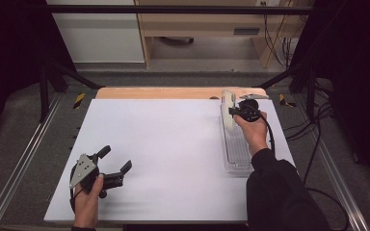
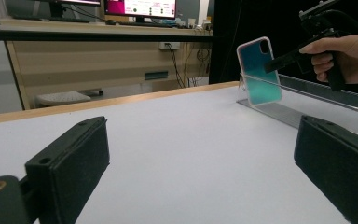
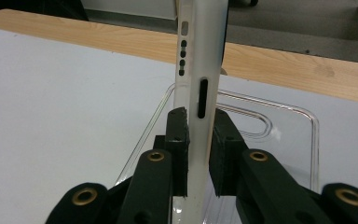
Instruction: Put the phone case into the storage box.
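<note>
A phone case [image 1: 228, 109] with a pale rim and teal back [image 2: 259, 71] stands upright at the far end of a clear plastic tray [image 1: 236, 149]. My right gripper [image 1: 232, 111] is shut on its edge; in the right gripper view both pads [image 3: 179, 135] press on the case's thin side [image 3: 199, 60] above the tray [image 3: 284, 126]. My left gripper [image 1: 115, 161] rests near the table's front left, jaws wide open with nothing between them. Its two black pads [image 2: 70, 161] frame bare white table in the left gripper view, where the right gripper [image 2: 279, 59] shows at the case.
The white table top [image 1: 164, 154] has a wooden strip [image 1: 164, 92] along its far edge. Metal frame rails [image 1: 24, 144] run down both sides. Shelving and cables [image 1: 279, 43] stand beyond the table.
</note>
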Demonstrator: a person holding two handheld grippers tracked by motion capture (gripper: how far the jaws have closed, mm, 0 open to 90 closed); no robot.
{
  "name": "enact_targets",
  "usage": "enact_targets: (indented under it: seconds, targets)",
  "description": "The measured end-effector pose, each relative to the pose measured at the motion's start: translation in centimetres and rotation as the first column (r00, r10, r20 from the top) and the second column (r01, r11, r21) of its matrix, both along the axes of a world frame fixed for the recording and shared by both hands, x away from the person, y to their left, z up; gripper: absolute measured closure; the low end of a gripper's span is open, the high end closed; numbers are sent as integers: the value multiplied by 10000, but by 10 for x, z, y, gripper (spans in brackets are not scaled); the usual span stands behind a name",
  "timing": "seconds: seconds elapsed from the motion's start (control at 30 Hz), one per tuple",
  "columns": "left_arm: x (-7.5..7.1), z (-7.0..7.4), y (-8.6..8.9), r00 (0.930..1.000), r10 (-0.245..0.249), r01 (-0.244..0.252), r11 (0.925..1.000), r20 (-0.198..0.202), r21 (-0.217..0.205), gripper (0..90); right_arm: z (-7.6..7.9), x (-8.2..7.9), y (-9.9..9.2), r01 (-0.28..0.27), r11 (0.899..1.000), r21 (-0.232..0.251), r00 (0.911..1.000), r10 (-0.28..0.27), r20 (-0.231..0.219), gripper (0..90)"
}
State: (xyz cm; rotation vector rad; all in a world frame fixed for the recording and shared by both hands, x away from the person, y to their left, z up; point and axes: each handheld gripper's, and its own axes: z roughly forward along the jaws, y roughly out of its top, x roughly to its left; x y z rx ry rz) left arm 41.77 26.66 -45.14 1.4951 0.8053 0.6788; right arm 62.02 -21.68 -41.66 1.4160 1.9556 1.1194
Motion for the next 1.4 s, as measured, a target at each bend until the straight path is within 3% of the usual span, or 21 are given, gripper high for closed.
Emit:
enact_targets:
  seconds: [0.23, 0.9, 1.4]
  targets:
    - [0, 0, -1, 10000, -20, 20, 10000, -13, 73, 28, 1, 3, 1, 109, 9991, -417, 9999, -111, -48, 794]
    - [0, 0, -3, 10000, -87, 88, 9999, -37, 145, 28, 5, 12, 0, 385, 9976, -583, 9988, -401, -266, 776]
    - [0, -1, -3, 9999, -85, 86, 9999, -72, 98, 28, 10, 17, 0, 448, 9963, -728, 9987, -466, -226, 703]
